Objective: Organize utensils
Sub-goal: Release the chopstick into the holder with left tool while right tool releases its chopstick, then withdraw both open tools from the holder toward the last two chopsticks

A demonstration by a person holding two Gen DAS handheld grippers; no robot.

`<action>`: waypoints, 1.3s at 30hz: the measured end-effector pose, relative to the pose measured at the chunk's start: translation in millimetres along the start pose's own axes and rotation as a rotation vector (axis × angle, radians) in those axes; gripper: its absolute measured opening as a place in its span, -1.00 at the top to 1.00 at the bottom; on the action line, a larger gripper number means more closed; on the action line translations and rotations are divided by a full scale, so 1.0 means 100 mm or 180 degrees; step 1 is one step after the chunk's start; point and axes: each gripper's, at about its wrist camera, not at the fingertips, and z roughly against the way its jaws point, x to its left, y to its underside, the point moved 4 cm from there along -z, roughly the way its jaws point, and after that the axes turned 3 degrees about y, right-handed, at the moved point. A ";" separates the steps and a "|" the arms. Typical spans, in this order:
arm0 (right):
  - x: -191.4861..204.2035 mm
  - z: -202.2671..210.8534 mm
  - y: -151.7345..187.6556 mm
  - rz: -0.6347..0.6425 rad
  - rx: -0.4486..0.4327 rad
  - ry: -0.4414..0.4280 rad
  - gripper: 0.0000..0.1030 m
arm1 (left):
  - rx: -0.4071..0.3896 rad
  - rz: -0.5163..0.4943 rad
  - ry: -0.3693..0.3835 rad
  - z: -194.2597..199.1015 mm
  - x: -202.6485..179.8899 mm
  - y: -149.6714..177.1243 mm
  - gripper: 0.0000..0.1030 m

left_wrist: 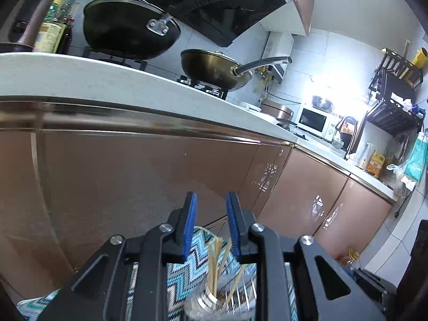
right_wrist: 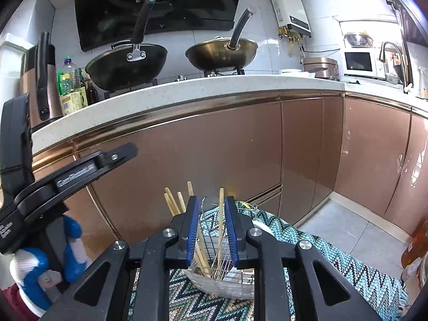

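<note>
Chopsticks point(right_wrist: 221, 215): upright in rack point(right_wrist: 214, 230), just below my right gripper point(right_wrist: 212, 208).
Jaws: both slightly parted, empty.
Nearer: right; left gripper point(left_wrist: 211, 206) higher.

Zigzag-woven cloth point(right_wrist: 334, 243): chevron bands of teal, pale blue, white and black.
Slim wooden chopsticks point(right_wrist: 221, 214): pale tan.
Wire rack holder point(right_wrist: 214, 230): silver metal.
Left gripper point(left_wrist: 211, 203): black body, blue pads, silver screws.
Right gripper point(right_wrist: 211, 206): the same black, blue and silver.
Glossy cabinet doors point(right_wrist: 214, 144): copper-pink, with a metallic trim strip along the top.
Stone countertop point(right_wrist: 214, 84): white, finely speckled.
Round deep wok point(right_wrist: 125, 64): black.
Second round wok point(right_wrist: 222, 53): dark bronze.
Box microwave point(right_wrist: 358, 62): white.
</note>
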 end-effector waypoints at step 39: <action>0.45 1.23 0.39 0.0116 0.0044 0.0251 0.25 | 0.0557 -0.0130 -0.0144 1.71 0.18 0.69 0.27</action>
